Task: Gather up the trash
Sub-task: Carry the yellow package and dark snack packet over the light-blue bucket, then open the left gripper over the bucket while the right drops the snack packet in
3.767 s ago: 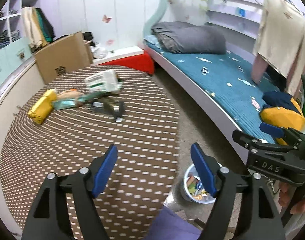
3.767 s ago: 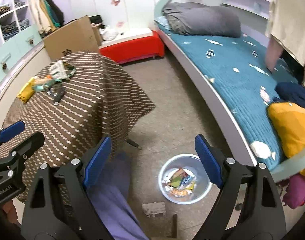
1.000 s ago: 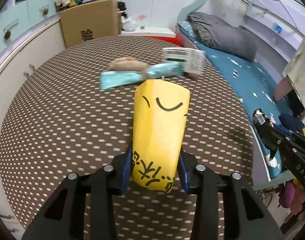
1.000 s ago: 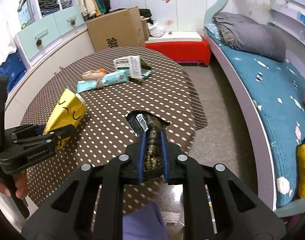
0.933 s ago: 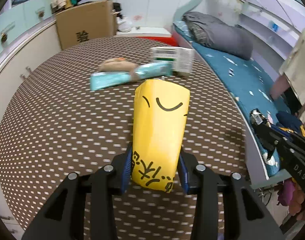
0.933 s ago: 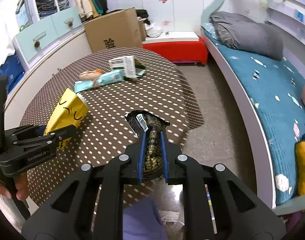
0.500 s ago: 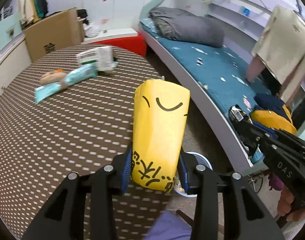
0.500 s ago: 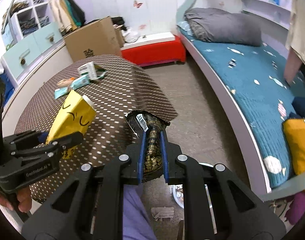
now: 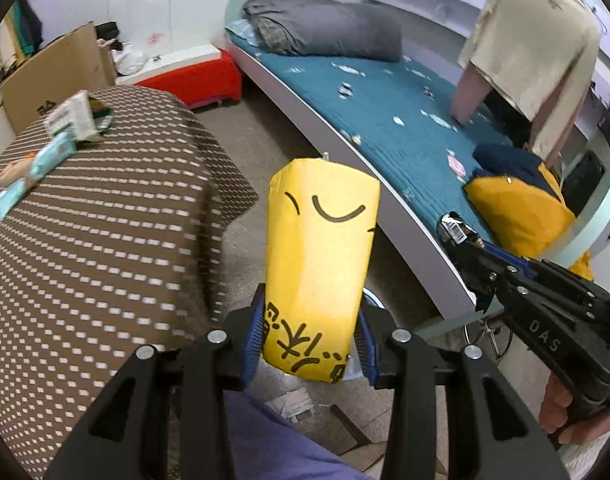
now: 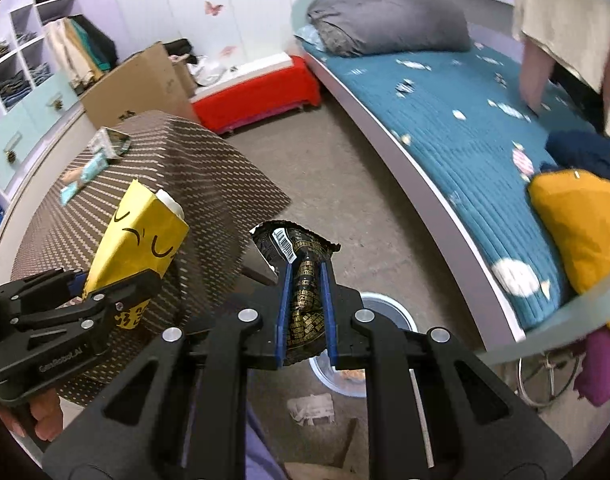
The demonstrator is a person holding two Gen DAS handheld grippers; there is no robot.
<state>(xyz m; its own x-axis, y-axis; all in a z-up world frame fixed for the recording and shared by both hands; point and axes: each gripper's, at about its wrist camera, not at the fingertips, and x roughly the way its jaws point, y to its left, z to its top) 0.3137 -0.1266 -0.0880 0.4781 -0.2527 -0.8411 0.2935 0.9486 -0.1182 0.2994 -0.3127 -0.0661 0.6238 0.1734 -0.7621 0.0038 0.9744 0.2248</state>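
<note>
Left of the bin [image 10: 389, 312], packets [image 9: 37, 164] lie on the worktop [image 9: 105, 240]. Over the bin, the left hand-held gripper [image 9: 311, 340] clamps a yellow carton [image 9: 319, 256]; the right hand-held gripper [image 10: 305, 312] pinches a dark wrapper [image 10: 301, 252], hiding most of it. The bed [image 10: 465, 120] lies right.

My right gripper [image 10: 305, 312] pinches a crumpled black wrapper [image 10: 295, 248] above the bin's rim [image 10: 401, 316] on the floor, while my left gripper [image 10: 85, 300] clamps a yellow carton [image 10: 141, 236] beside the table's near edge [image 10: 209, 280].
</note>
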